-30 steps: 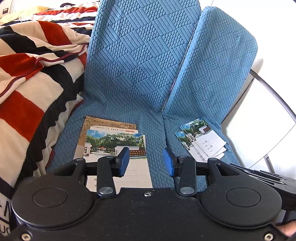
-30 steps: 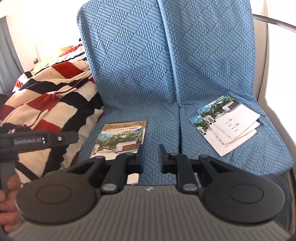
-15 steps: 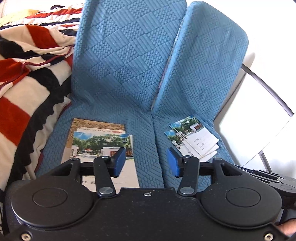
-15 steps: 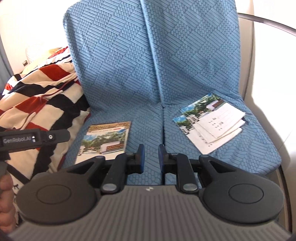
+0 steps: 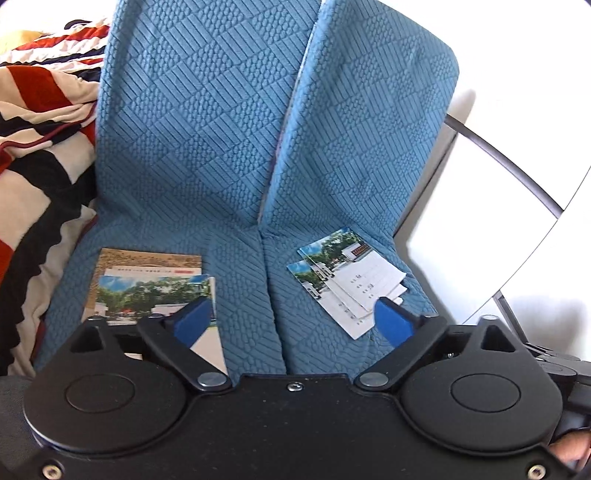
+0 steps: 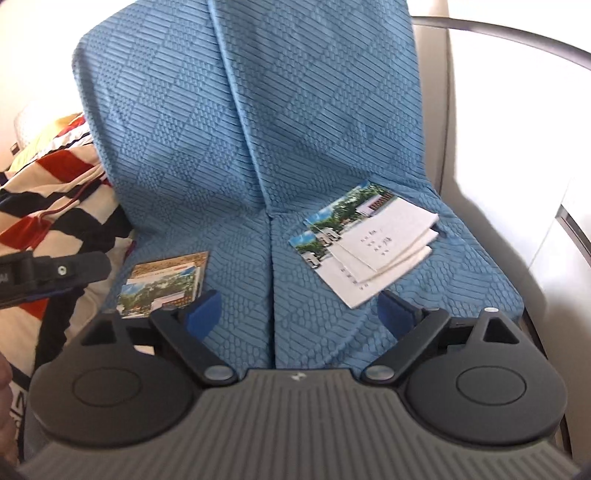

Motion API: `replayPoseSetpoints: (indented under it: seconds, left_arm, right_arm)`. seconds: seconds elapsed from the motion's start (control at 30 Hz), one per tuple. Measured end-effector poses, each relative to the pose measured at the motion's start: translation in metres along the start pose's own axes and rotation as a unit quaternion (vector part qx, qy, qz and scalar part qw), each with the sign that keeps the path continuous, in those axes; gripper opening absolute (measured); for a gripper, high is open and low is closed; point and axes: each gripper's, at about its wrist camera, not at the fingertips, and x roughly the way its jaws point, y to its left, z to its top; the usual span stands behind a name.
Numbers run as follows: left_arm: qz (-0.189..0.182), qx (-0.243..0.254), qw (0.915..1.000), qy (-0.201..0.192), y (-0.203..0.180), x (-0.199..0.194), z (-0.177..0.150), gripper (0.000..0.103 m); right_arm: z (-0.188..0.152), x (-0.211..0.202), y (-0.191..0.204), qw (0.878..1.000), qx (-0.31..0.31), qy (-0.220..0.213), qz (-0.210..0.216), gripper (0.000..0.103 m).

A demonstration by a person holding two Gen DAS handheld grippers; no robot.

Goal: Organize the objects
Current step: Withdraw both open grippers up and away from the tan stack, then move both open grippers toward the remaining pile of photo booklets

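Note:
A fanned pile of photo-printed white booklets (image 5: 351, 284) (image 6: 369, 243) lies on the right half of the blue quilted seat (image 5: 243, 280) (image 6: 240, 266). A second stack of booklets (image 5: 151, 284) (image 6: 166, 284), with a brown one underneath, lies on the left half. My left gripper (image 5: 291, 319) is open and empty, hovering above the seat's front between the two piles. My right gripper (image 6: 297, 314) is open and empty, also above the seat's front, with its right finger near the fanned pile.
A red, black and cream striped blanket (image 5: 33, 155) (image 6: 48, 206) is heaped left of the seat. A curved metal armrest (image 5: 509, 166) (image 6: 509, 33) runs along the right side. The left gripper's body (image 6: 44, 275) shows at the left edge of the right wrist view.
Both grippers have opened wide from nearly closed. Both have moved closer to the seat, with the right one shifting toward the fanned pile.

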Motion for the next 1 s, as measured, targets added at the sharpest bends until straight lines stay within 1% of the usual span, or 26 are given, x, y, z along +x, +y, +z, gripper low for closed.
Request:
replayPoseSetpoints:
  seconds: [0.2,0.3,0.4,0.53,0.57,0.63,0.7,0.73,0.8,0.9,1.0]
  left_arm:
    - [0.003,0.005,1.0,-0.007,-0.011,0.008,-0.002,0.1]
    - [-0.003,0.005,1.0,-0.001,-0.015,0.012,-0.004,0.1]
    - [0.001,0.007,1.0,0.002,-0.019,0.018,-0.005,0.1]
    - [0.007,0.009,0.9999,0.004,-0.024,0.024,-0.007,0.1]
    - [0.007,0.012,0.9999,0.002,-0.025,0.027,-0.007,0.1]
    - [-0.007,0.01,0.9999,0.01,-0.028,0.035,-0.007,0.1]
    - [0.002,0.014,0.9998,0.012,-0.033,0.043,-0.007,0.1]
    - [0.001,0.014,0.9998,0.011,-0.036,0.046,-0.007,0.1]
    - [-0.006,0.008,0.9999,0.013,-0.04,0.054,-0.008,0.1]
    - [-0.002,0.005,0.9997,0.023,-0.044,0.069,-0.009,0.1]
    - [-0.015,-0.03,0.9989,0.035,-0.038,0.087,-0.009,0.1]
  right_arm:
    - [-0.004,0.003,-0.007,1.0,-0.019,-0.004,-0.023,0.093]
    - [-0.005,0.005,-0.014,1.0,-0.014,-0.002,-0.021,0.093]
    - [-0.007,0.007,-0.021,1.0,-0.005,0.001,-0.024,0.093]
    - [-0.009,0.007,-0.027,1.0,-0.009,0.004,-0.026,0.093]
    - [-0.009,0.006,-0.029,1.0,-0.008,0.001,-0.027,0.093]
    - [-0.011,0.007,-0.031,0.999,-0.009,-0.007,-0.034,0.093]
    - [-0.015,0.011,-0.036,0.999,-0.009,-0.018,-0.031,0.093]
    - [-0.016,0.013,-0.039,0.999,-0.01,-0.022,-0.029,0.093]
    - [-0.019,0.02,-0.046,0.999,-0.006,-0.028,-0.032,0.093]
    - [-0.021,0.028,-0.057,0.999,0.007,-0.033,-0.038,0.093]
    - [-0.023,0.036,-0.068,0.998,0.019,-0.047,-0.048,0.093]
